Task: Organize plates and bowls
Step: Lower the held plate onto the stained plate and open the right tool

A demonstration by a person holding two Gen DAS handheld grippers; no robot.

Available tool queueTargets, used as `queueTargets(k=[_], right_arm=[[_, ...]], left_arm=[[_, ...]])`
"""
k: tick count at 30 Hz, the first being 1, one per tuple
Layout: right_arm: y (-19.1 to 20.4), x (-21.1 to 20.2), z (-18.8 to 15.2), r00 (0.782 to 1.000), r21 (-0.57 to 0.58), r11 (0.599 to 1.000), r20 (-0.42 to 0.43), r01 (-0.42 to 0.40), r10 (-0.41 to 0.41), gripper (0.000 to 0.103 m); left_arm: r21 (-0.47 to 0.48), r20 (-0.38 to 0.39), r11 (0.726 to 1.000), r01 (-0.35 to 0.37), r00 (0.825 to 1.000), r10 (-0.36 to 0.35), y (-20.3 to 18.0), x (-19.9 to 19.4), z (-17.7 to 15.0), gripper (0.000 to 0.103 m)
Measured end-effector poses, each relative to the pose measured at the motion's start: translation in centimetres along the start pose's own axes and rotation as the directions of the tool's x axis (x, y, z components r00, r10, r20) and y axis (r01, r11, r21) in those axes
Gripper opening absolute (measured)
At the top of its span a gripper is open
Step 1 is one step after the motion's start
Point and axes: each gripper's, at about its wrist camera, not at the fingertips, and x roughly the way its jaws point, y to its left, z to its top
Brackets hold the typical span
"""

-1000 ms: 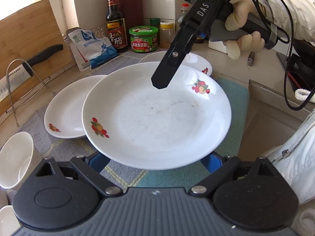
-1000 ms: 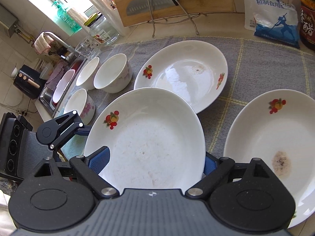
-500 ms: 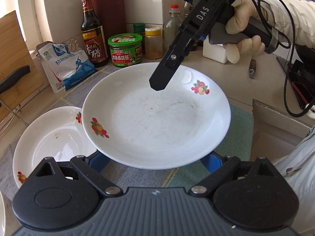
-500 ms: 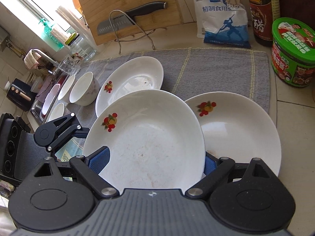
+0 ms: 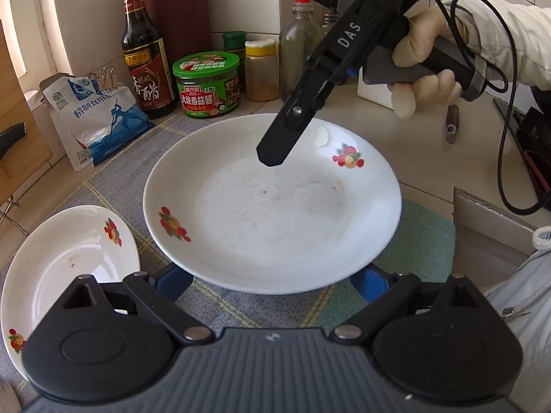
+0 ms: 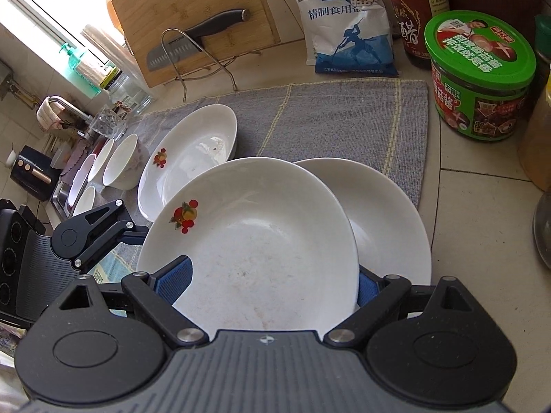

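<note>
White china, held plate (image 5: 272, 206): fruit-printed, faint smears in its well, carried between both grippers above the mat.
Left gripper (image 5: 272, 280): blue pads spread to either side of the plate's near rim; whether they press it, cannot tell.
Right gripper (image 6: 273, 284): blue pads (image 6: 174, 277) flank the plate (image 6: 255, 241) at its opposite rim; grip likewise unclear.
Right hand (image 5: 423, 65): pale glove, wrapped round the handle, far right; tool angled down, its black finger over the plate's far rim.
Left-wrist view only: gloved hand, black cable, second plate (image 5: 65, 268) at near left.
Right-wrist view only: third plate (image 6: 385, 216) partly under the held one; second plate (image 6: 187, 158) further left; bowls (image 6: 122, 161) by the sink; left gripper (image 6: 89, 230) at the plate's left edge.
Surface: grey mat (image 6: 327, 120) with yellow lines on a tiled counter.
Room: vinegar bottle (image 5: 144, 51), green-lidded jar (image 5: 206, 84), salt bag (image 5: 100, 117), cutting board (image 6: 193, 17) with knife (image 6: 193, 39) on a wire rack.
</note>
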Motion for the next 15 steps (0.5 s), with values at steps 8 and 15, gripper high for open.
queueTargets(k=[8,15], right_arm=[[-1.0,0.2,-0.2,1.0,0.003,1.0,-0.005,0.004,-0.004,0.097],[-1.6,-0.2,-0.8,1.0,0.019,1.0,-0.007,0.015,-0.015,0.097]], left_arm=[[-0.013,-0.008,1.0,-0.006,1.0,0.006,0.0,0.4,0.5,0.097],[-0.012,-0.006,1.0,-0.009,1.0,0.009,0.3,0.7,0.6,0.097]])
